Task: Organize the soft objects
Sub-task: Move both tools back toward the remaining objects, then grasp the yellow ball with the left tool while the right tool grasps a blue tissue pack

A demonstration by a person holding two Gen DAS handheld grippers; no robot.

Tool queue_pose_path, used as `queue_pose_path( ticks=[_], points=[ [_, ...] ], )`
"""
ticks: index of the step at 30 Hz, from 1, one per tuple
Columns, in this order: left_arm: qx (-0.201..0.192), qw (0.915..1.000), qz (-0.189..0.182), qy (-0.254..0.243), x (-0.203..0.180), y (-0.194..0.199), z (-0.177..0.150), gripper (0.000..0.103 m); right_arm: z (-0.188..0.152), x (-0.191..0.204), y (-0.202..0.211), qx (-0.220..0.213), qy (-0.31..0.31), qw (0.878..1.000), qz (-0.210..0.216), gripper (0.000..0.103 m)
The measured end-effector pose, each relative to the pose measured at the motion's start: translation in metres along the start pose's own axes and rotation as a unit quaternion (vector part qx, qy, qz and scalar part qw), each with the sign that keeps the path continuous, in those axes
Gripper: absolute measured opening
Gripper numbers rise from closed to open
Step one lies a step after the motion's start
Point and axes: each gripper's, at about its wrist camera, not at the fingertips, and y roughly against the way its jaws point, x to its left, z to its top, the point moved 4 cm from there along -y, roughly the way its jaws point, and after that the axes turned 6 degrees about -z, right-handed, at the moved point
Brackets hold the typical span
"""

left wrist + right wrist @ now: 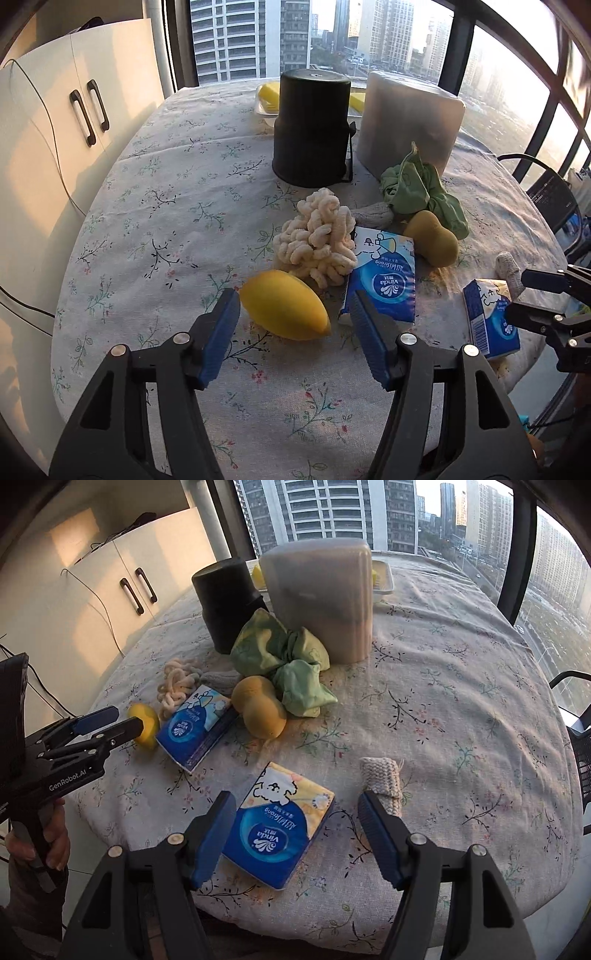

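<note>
My left gripper (295, 302) is open over the flowered tablecloth (166, 221), and a yellow lemon-shaped soft toy (286, 306) lies between its blue pads without being squeezed. Behind the toy sit a cream knotted rope bundle (317, 240), a blue tissue pack (384, 277), a mustard gourd-shaped sponge (436, 236) and a green cloth (417, 188). My right gripper (293, 801) is also open, its pads either side of a second tissue pack (280, 823) that lies flat. A small beige knitted piece (382, 779) rests just past the right finger.
An upturned black bucket (312, 125) and an upturned grey bin (410, 122) stand at the back. Behind them is a tray (384, 579) holding yellow sponges. A white cabinet (74, 110) is on the left, a black chair (550, 195) on the right. A hand (55, 845) holds the left gripper.
</note>
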Motion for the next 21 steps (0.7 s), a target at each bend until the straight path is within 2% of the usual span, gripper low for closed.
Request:
queue_pose_path(
  ticks=[6, 13, 15, 16, 17, 21],
  points=[
    [0.023, 0.9992, 0.026, 0.017, 0.007, -0.021, -0.002, 0.060, -0.005, 0.013, -0.010, 0.006, 0.022, 0.999, -0.039, 0.071],
    [0.008, 0.9988, 0.008, 0.048, 0.008, -0.029, -0.004, 0.061, -0.011, 0.023, -0.027, 0.022, 0.021, 0.999, -0.041, 0.072],
    [0.001, 0.9982, 0.000, 0.060, 0.008, -0.029, -0.004, 0.058, -0.013, 0.027, -0.032, 0.025, 0.025, 0.998, -0.047, 0.073],
    [-0.004, 0.9978, -0.009, 0.065, 0.008, -0.027, -0.004, 0.049, -0.014, 0.028, -0.034, 0.025, 0.029, 0.998, -0.050, 0.071],
    [-0.007, 0.9971, -0.025, 0.071, 0.007, -0.026, -0.004, 0.046, -0.015, 0.030, -0.034, 0.021, 0.036, 0.998, -0.057, 0.069],
    [-0.017, 0.9962, -0.036, 0.077, 0.007, -0.020, -0.003, 0.045, -0.015, 0.031, -0.032, 0.020, 0.035, 0.998, -0.053, 0.064]
  ],
)
